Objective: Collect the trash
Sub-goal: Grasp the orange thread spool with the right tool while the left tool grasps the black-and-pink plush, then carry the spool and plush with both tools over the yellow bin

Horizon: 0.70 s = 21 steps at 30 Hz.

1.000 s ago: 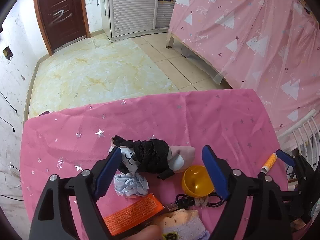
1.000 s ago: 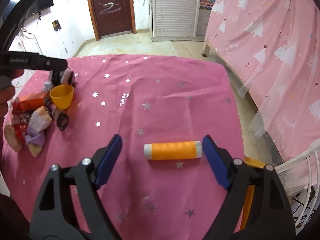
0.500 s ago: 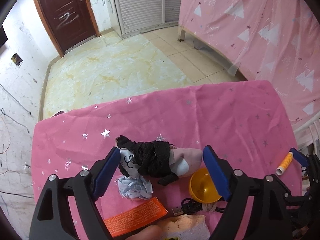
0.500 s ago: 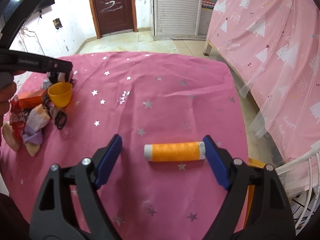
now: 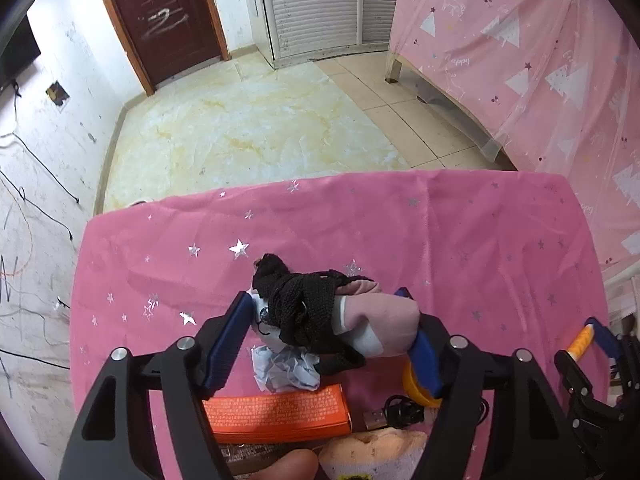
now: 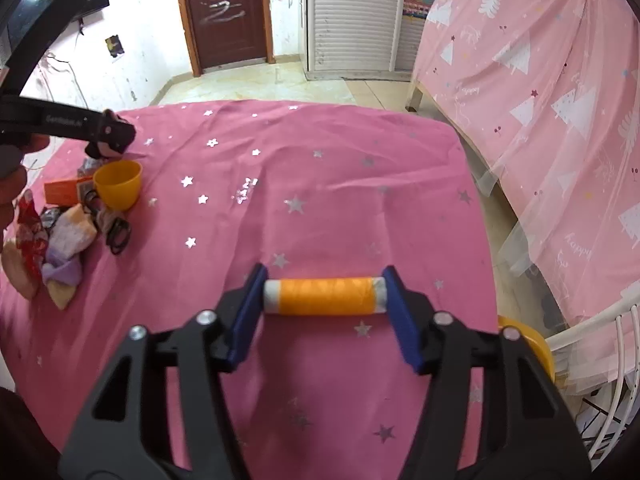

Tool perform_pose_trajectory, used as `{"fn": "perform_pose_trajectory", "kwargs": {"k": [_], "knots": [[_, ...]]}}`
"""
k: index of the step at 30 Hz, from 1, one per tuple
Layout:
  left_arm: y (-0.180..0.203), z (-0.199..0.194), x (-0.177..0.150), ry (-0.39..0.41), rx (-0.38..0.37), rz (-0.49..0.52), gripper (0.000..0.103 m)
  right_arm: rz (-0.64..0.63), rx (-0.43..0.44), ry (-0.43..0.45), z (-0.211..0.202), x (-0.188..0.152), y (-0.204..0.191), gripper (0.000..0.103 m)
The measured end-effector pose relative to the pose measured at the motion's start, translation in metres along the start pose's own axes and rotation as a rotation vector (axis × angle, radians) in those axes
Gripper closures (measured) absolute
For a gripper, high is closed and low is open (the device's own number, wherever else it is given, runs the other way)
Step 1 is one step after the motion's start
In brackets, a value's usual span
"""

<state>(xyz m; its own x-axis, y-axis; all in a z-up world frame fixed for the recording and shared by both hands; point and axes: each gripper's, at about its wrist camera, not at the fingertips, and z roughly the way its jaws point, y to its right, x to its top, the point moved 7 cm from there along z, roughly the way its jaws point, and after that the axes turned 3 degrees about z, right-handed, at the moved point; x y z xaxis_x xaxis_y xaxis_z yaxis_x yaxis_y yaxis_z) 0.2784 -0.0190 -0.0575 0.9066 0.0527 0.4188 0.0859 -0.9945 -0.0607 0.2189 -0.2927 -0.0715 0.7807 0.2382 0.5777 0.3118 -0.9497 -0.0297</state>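
Writing on orange box (image 5: 276, 410) beside left gripper (image 5: 328, 344) is unreadable.

Both grippers have just been closing: the right gripper (image 6: 323, 298) now clamps the orange thread spool (image 6: 325, 296) by its ends, the left gripper (image 5: 332, 330) squeezes the sock bundle (image 5: 328, 314).

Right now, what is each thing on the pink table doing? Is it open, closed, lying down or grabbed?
Left gripper: jaws just closed in, gripping the bundle.
Sock bundle: between the left pads, black net wrapped round it.
Right gripper: jaws just closed in, pads on the spool's ends.
Orange thread spool: lying on its side.
Yellow cup: upright, open.
Orange box: lying flat.
Paper wad: crumpled.
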Motion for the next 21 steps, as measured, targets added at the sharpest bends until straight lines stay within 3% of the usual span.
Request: {"fn": "perform_pose_trajectory", "kwargs": {"k": [7,21], "knots": [[-0.008,-0.004,-0.005,0.018,-0.007,-0.017,0.049,0.014,0.012,0.019,-0.006,0.001,0.003,0.047],[0.000,-0.048,0.004,0.092,-0.071,-0.031,0.049,0.064,0.020,0.078,-0.029,0.011,0.022,0.047]]}}
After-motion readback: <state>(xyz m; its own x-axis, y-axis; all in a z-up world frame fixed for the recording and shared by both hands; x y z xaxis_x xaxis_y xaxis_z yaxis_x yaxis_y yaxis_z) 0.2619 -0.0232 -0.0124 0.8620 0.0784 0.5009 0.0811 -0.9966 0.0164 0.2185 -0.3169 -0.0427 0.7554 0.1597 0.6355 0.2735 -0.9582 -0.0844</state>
